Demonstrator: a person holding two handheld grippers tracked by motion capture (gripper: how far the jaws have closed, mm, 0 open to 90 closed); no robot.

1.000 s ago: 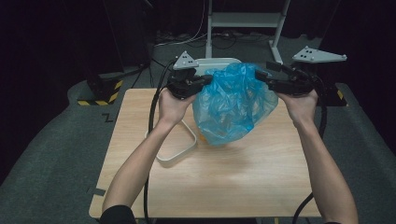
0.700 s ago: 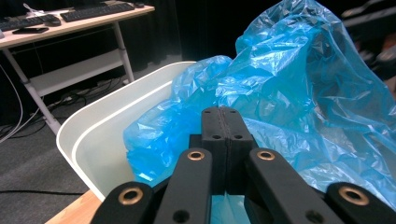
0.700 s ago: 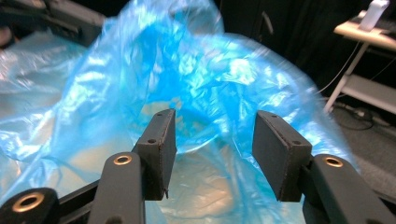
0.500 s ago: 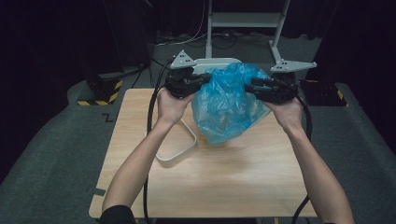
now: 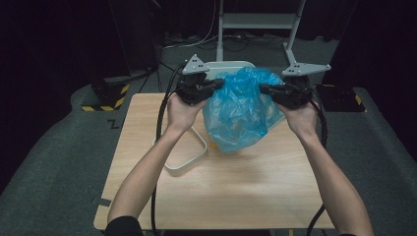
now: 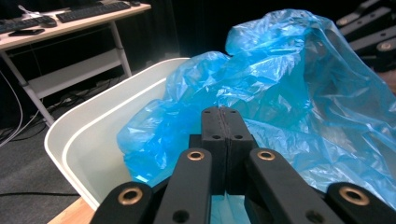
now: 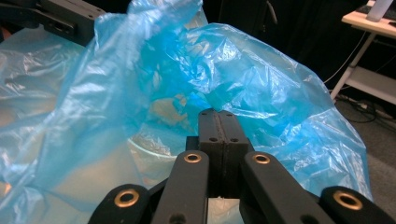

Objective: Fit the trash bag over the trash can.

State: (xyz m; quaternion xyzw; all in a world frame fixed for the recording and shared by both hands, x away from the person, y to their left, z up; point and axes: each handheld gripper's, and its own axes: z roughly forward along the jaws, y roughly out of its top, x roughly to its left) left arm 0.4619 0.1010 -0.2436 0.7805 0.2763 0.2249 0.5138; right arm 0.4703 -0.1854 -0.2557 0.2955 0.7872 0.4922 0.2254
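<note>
The blue plastic bag (image 5: 239, 110) is pinched at opposite rim edges by the left gripper (image 5: 218, 84) and the right gripper (image 5: 264, 89), whose fingers have just been closing onto the film. The bag hangs above the worktop (image 5: 246, 191) before the white bin (image 6: 84, 135). The pull should be kept even to avoid tearing. Open room lies toward the near edge; the white loop (image 5: 184, 155) lies alongside.

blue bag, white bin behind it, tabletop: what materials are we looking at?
Blue bag: thin plastic film, glossy and translucent; it crinkles, catches highlights and lets shapes show through.
White bin: looks like moulded plastic, smooth and semi-matt, with a rounded rim and even wall.
Tabletop: pale wood-look surface, matt; faint grain shows, but solid wood, veneer or laminate cannot be told.
</note>
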